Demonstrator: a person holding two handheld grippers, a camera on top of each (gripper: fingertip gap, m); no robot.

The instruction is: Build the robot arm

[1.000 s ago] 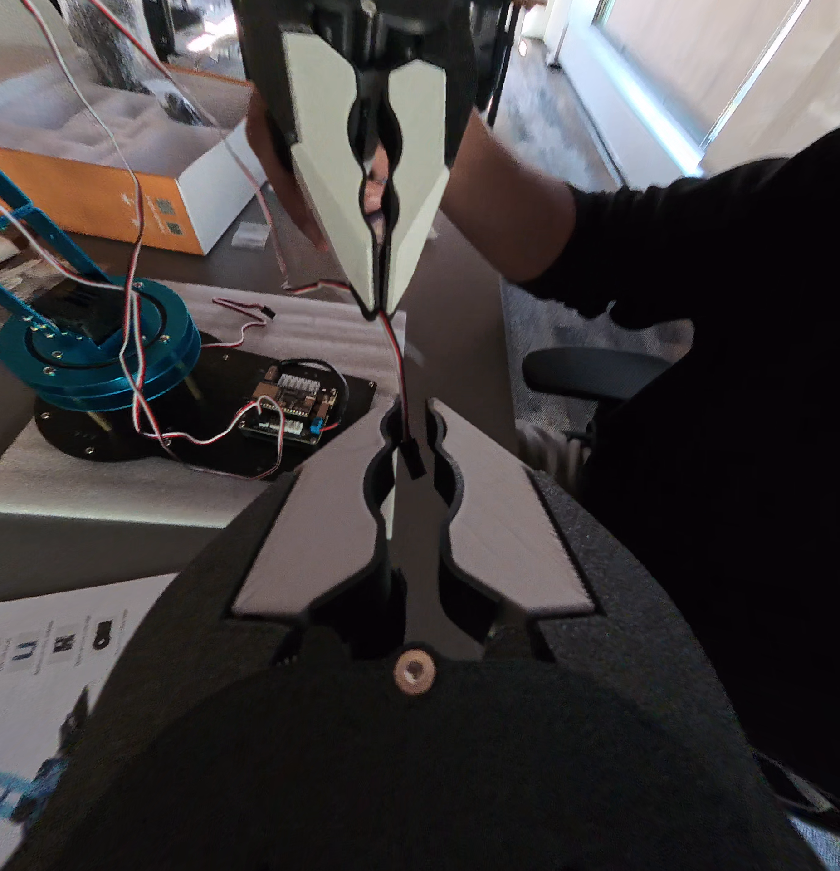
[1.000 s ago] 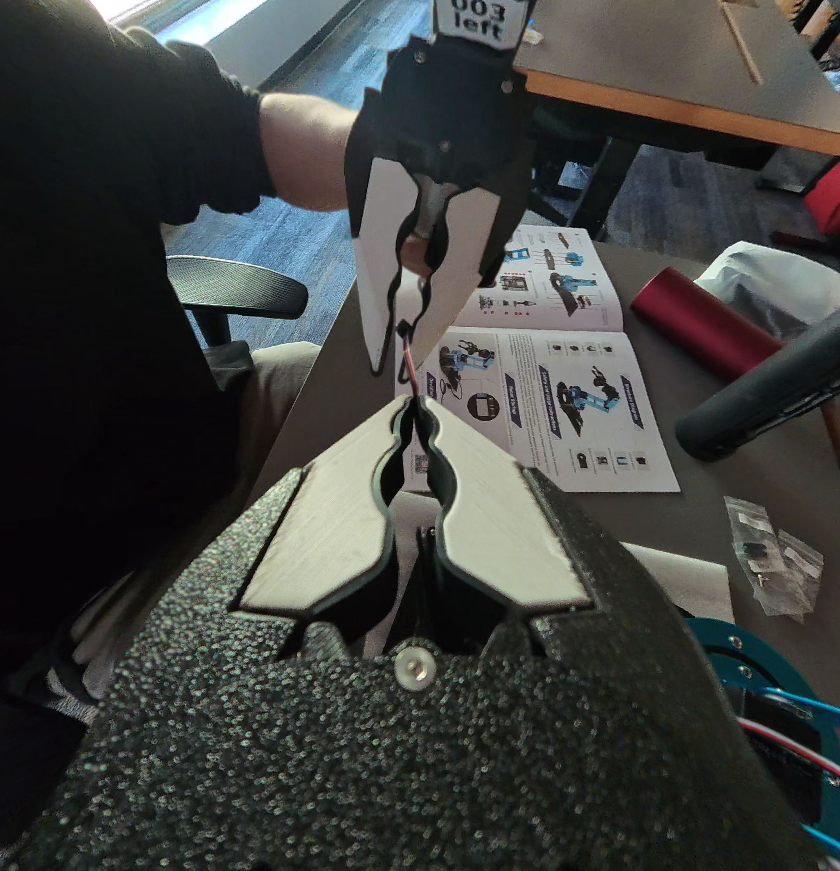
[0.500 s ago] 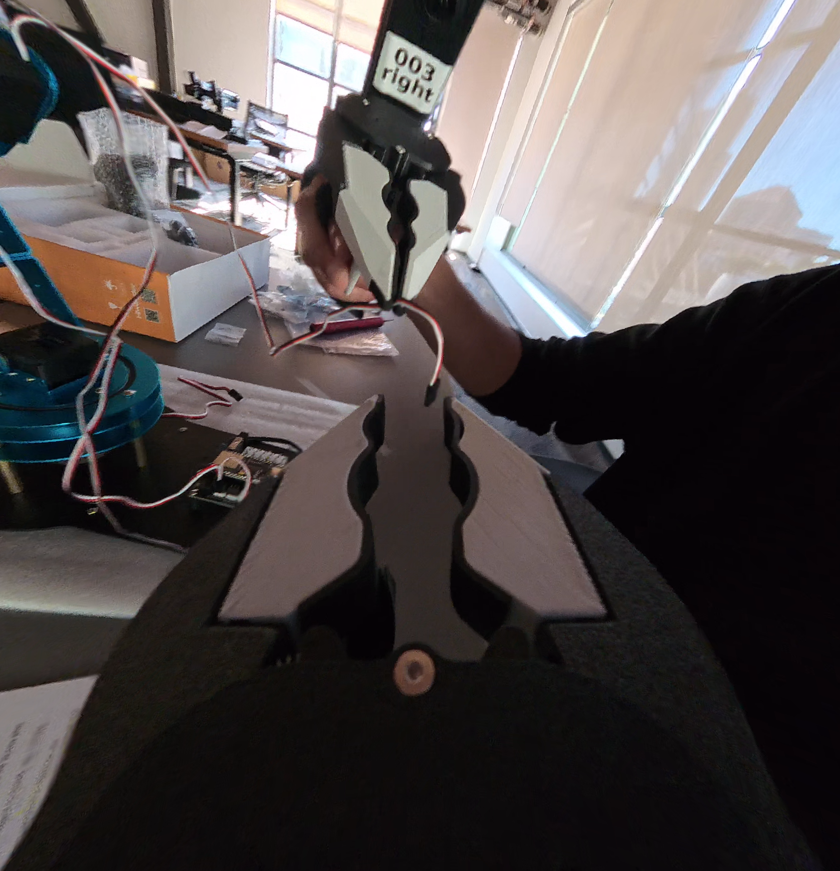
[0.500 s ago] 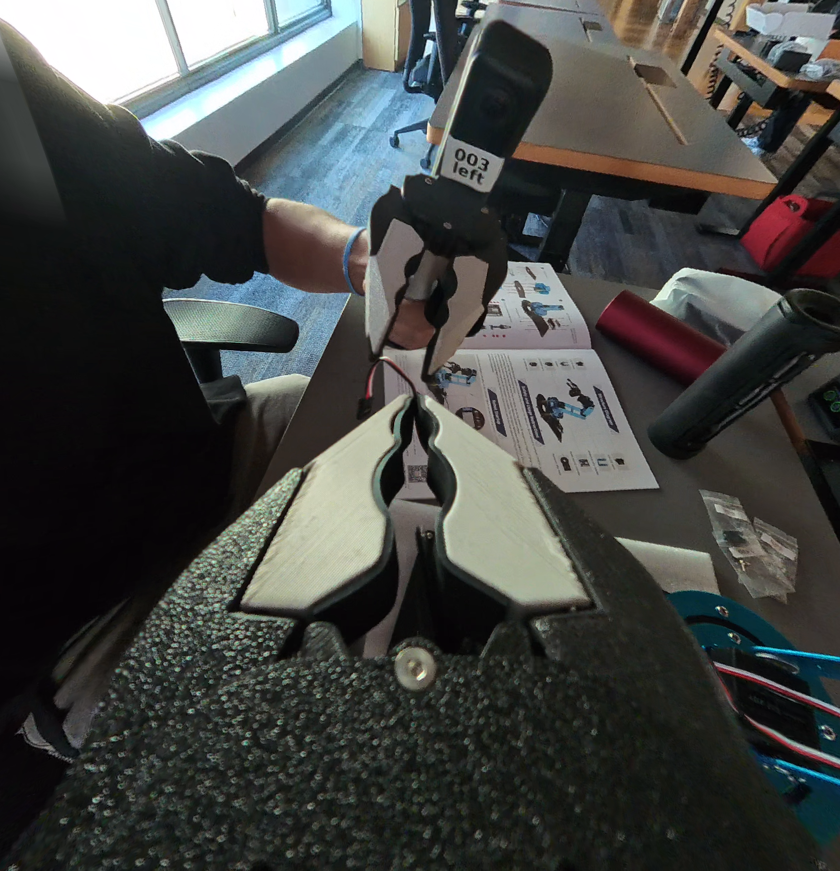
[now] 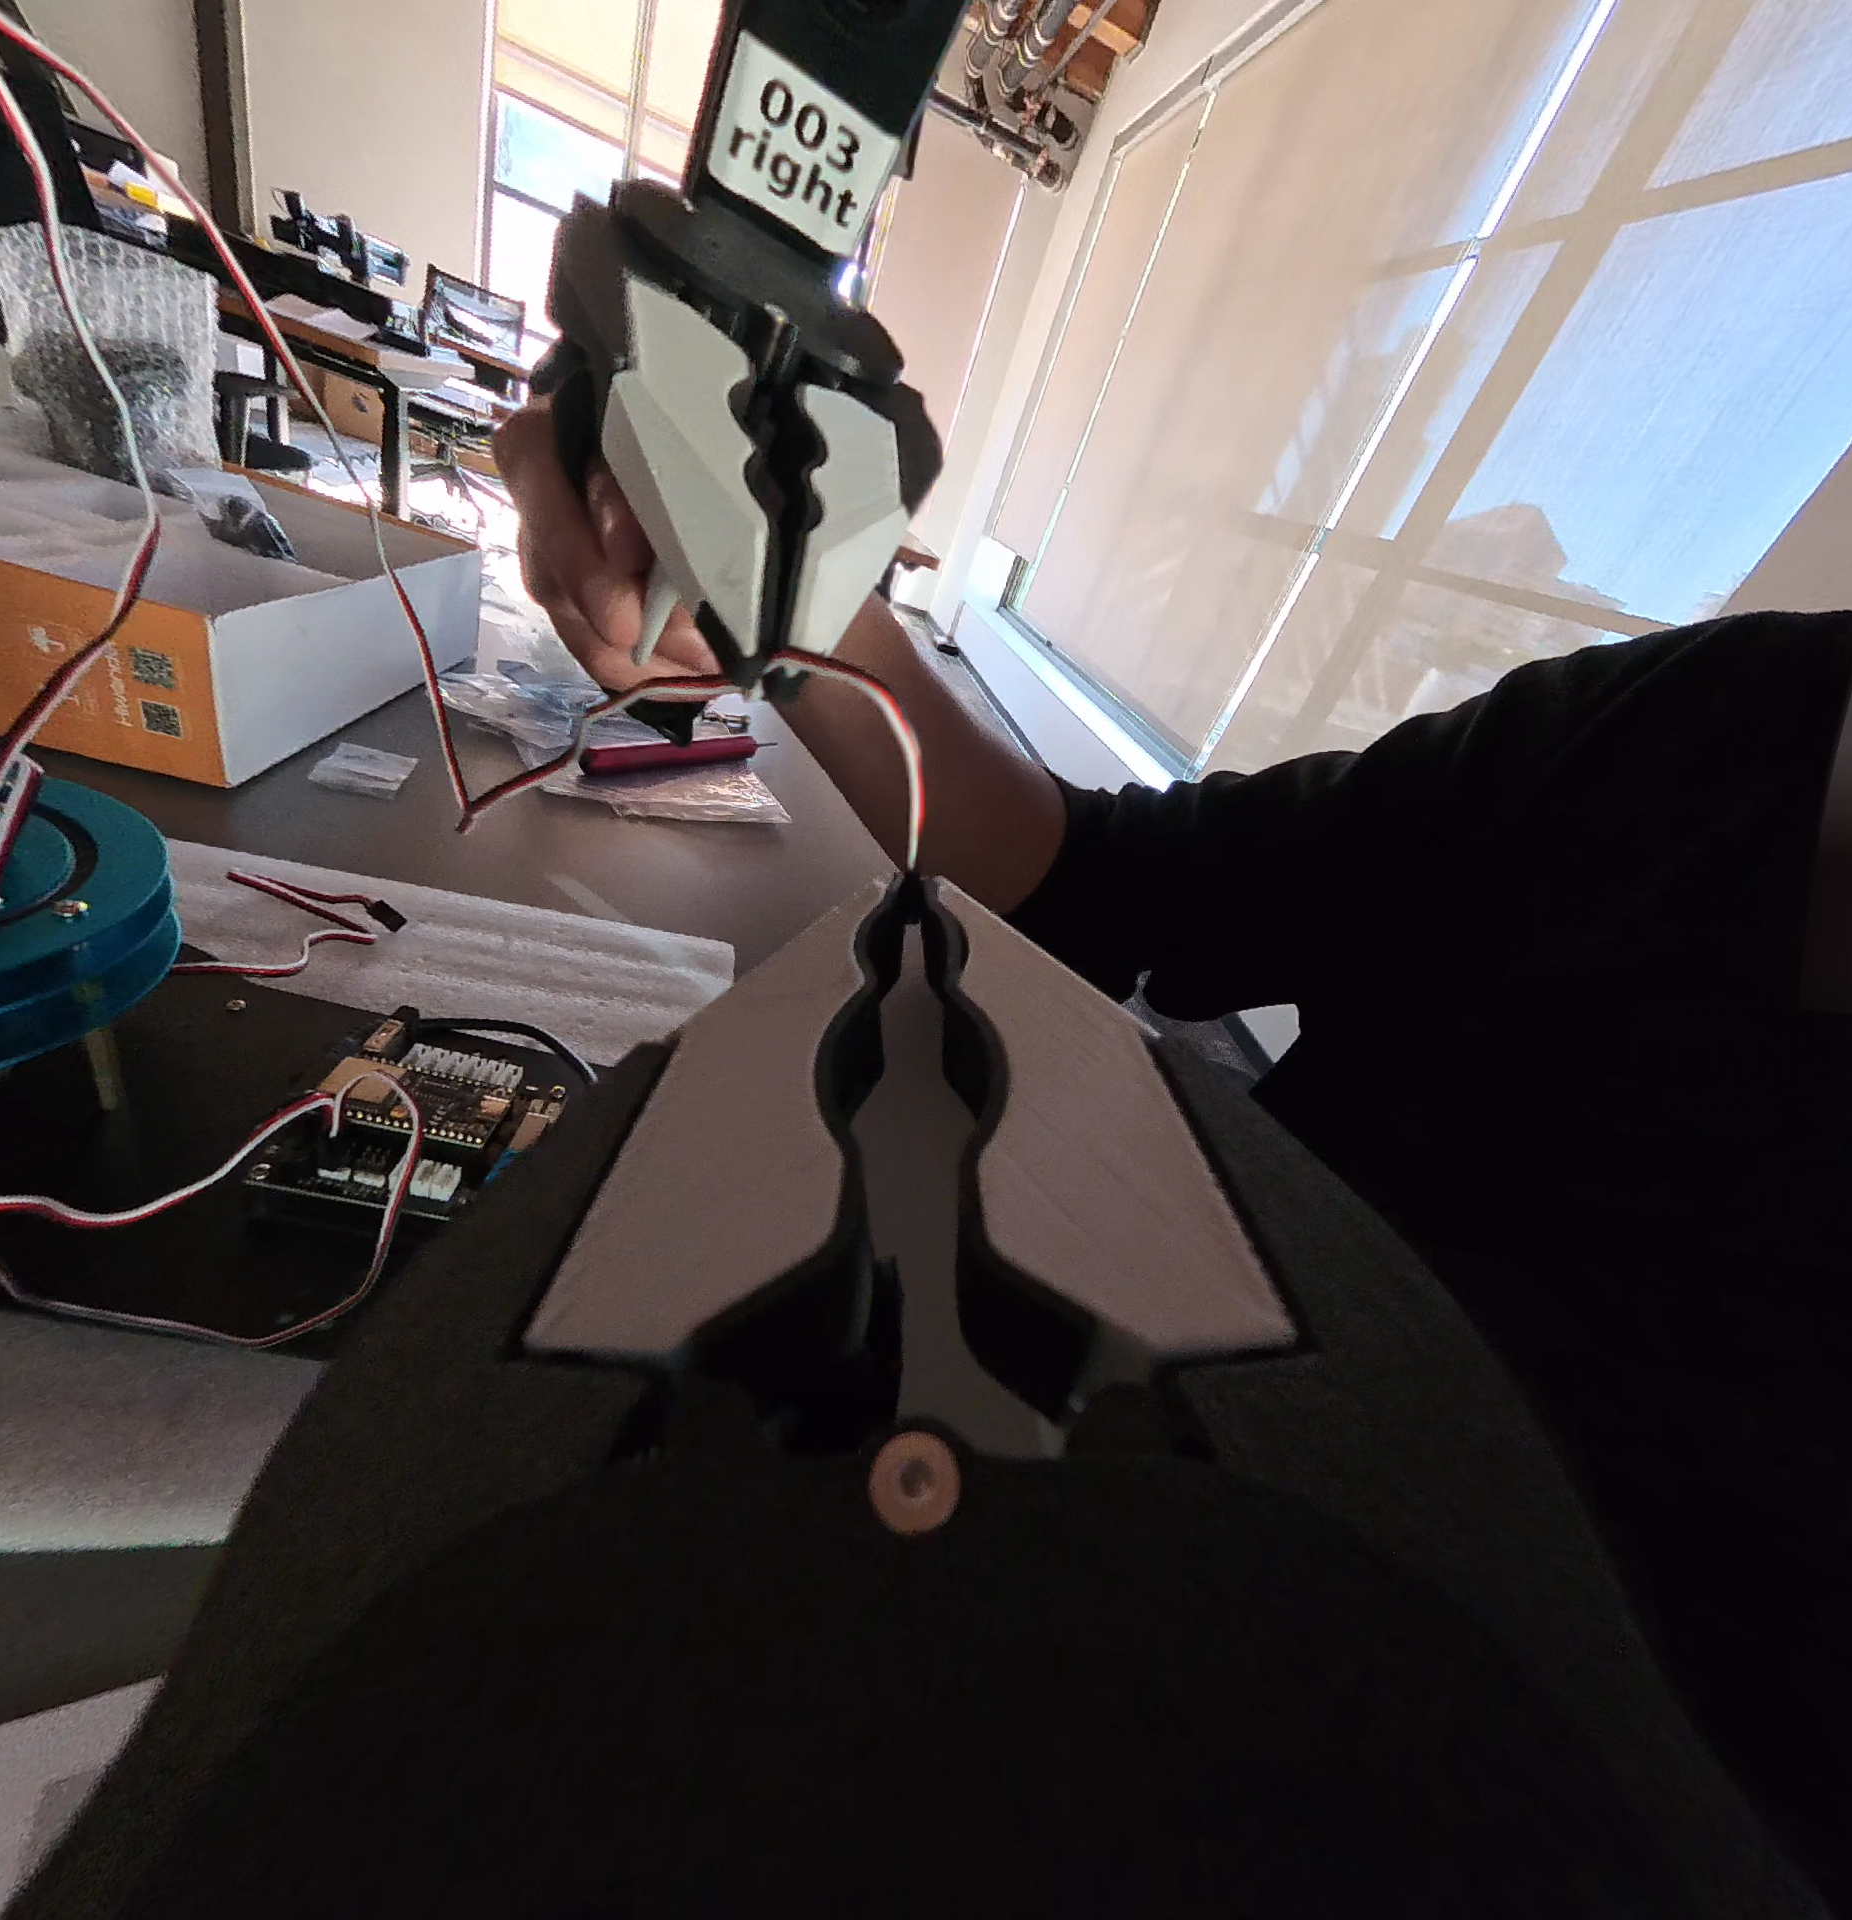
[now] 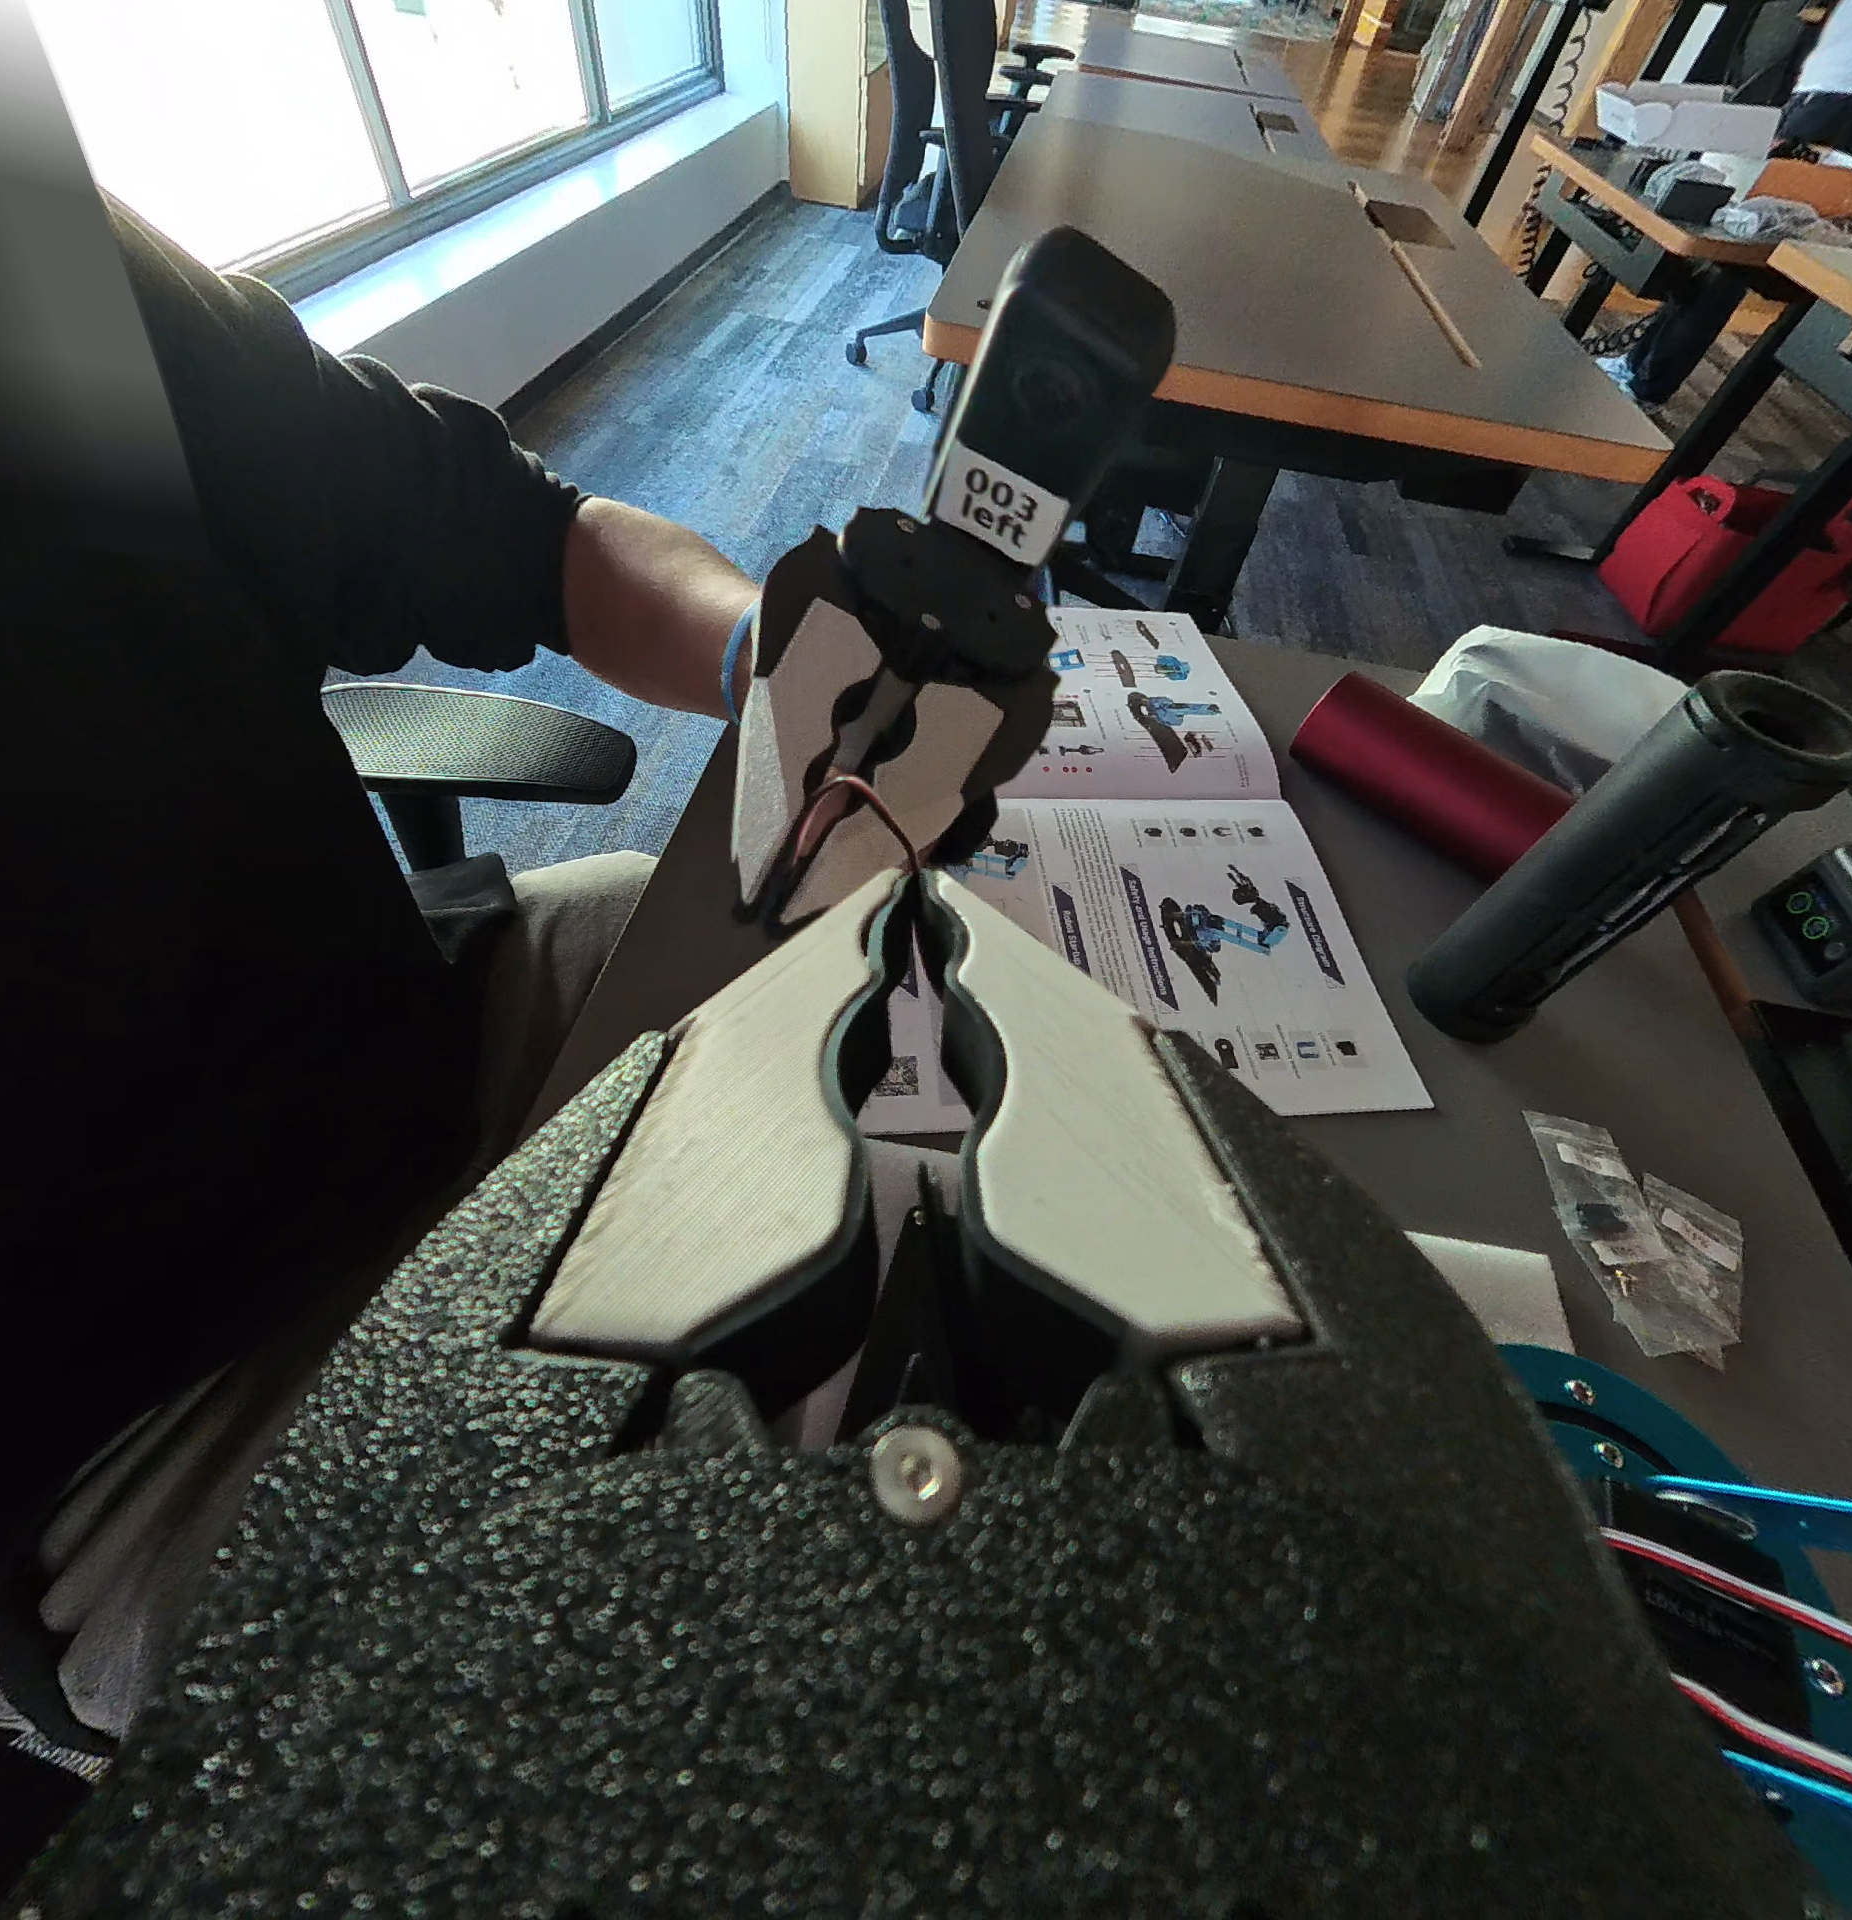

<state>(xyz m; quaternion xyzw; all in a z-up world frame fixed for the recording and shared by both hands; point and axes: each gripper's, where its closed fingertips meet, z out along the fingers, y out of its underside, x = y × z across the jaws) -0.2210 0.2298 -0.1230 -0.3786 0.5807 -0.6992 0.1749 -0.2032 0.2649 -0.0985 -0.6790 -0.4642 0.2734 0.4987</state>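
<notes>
Servo wire (image 5: 906,764) — pinched at both ends by 2 closed tips, left hand-held gripper (image 5: 909,902) and right hand-held gripper (image 5: 771,675).

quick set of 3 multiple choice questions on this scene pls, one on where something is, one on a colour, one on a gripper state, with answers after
1. Where does the open instruction booklet lie?
A. on the dark table, beyond the right gripper
B. inside the orange and white box
C. on the floor by the chair

2. What colour is the round base at the left edge of the left wrist view?
A. red
B. blue
C. yellow

3. How does the left gripper stand?
A. wide open and empty
B. shut on the servo wire
C. shut on the booklet

Answers:
1. A, the booklet lies flat on the table past the right gripper.
2. B, the stacked discs are blue.
3. B, its tips pinch the servo wire, whose span runs to the right gripper, also shut on it.
</notes>
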